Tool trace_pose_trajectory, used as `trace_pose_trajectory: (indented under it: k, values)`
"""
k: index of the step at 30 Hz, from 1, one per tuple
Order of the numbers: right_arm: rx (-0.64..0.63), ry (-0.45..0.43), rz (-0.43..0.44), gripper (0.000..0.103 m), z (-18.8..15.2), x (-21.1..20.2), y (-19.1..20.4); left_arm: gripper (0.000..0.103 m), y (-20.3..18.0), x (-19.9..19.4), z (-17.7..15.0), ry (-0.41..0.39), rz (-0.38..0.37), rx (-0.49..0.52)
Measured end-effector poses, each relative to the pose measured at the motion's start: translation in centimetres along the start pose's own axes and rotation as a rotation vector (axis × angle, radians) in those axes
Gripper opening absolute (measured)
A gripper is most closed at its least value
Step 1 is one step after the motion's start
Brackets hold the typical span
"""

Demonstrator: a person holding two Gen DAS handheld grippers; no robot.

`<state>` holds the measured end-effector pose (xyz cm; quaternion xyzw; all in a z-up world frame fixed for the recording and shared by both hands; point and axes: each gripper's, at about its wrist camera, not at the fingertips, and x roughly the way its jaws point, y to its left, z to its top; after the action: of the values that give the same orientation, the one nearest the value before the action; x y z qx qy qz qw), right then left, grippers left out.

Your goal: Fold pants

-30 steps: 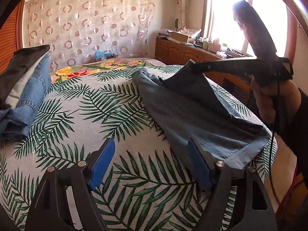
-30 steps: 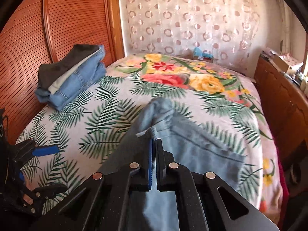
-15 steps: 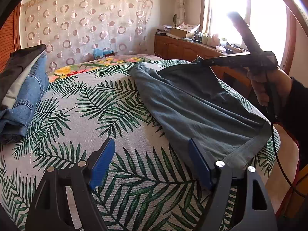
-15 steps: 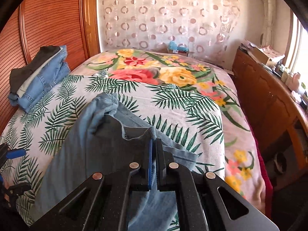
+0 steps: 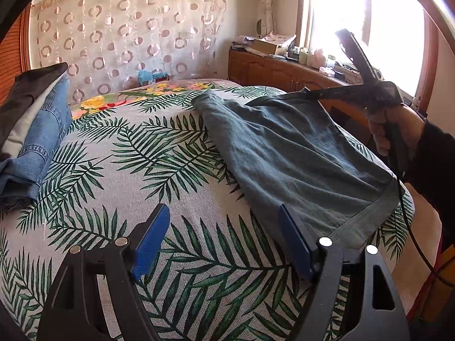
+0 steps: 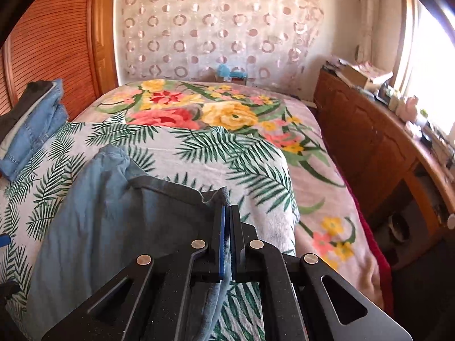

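Observation:
Grey-blue pants (image 5: 290,153) lie on the leaf-print bedspread (image 5: 142,170), folded over along their length, with the hem band near the bed's front right corner. My right gripper (image 6: 227,207) is shut on a corner of the pants (image 6: 113,221) and holds it lifted above the bed; it also shows in the left wrist view (image 5: 310,93), at the far right. My left gripper (image 5: 224,221) is open and empty, low over the bedspread, its right finger (image 5: 294,241) just at the pants' near edge.
A stack of folded jeans and dark clothes (image 5: 31,130) lies at the bed's left, by the wooden wardrobe (image 6: 57,42). A wooden sideboard (image 6: 378,147) with clutter runs under the window on the right. A floral blanket (image 6: 213,110) covers the far bed.
My right gripper has carried the held pants corner to the right and lower, spreading the fabric flatter on the bed. My left gripper has barely moved and stays open.

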<state>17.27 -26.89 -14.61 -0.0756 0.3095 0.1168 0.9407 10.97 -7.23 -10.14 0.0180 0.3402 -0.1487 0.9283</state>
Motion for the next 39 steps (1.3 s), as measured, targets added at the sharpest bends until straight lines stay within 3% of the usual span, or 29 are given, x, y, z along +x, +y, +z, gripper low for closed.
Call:
trace_pose_trajectory:
  k: [8, 11, 16, 26, 27, 29, 33, 37, 39]
  values:
    - [0.039, 0.011, -0.039, 0.003, 0.5, 0.8, -0.6, 0.079, 0.0, 0.2, 0.0, 0.008, 0.002, -0.001]
    - [0.050, 0.013, -0.035, 0.016, 0.7, 0.4, -0.9, 0.079, 0.0, 0.2, 0.0, 0.008, 0.002, 0.000]
    - [0.054, 0.044, 0.014, 0.027, 0.5, 1.4, -1.1, 0.079, 0.0, 0.3, -0.1, 0.016, 0.000, -0.002]
    - [0.057, 0.158, 0.085, 0.026, 1.7, 5.3, -1.7, 0.079, 0.1, 0.6, -0.2, 0.041, -0.003, 0.001]
    - [0.057, 0.160, 0.088, 0.008, 1.9, 5.4, -1.8, 0.079, 0.1, 0.6, -0.3, 0.043, -0.003, 0.002]
    - [0.070, 0.148, 0.092, 0.007, 2.1, 5.1, -2.4, 0.079, 0.1, 0.6, -0.3, 0.044, -0.006, 0.003]
    - [0.104, 0.074, -0.018, 0.006, 2.2, 3.9, -3.4, 0.079, 0.2, 0.7, -0.1, 0.047, -0.007, -0.003]
    - [0.098, 0.090, -0.027, 0.006, 1.8, 4.1, -3.7, 0.079, 0.2, 0.8, -0.2, 0.051, -0.010, -0.003]
    - [0.082, 0.091, -0.018, 0.013, 1.7, 3.8, -3.7, 0.079, 0.2, 0.8, -0.1, 0.052, -0.010, -0.003]
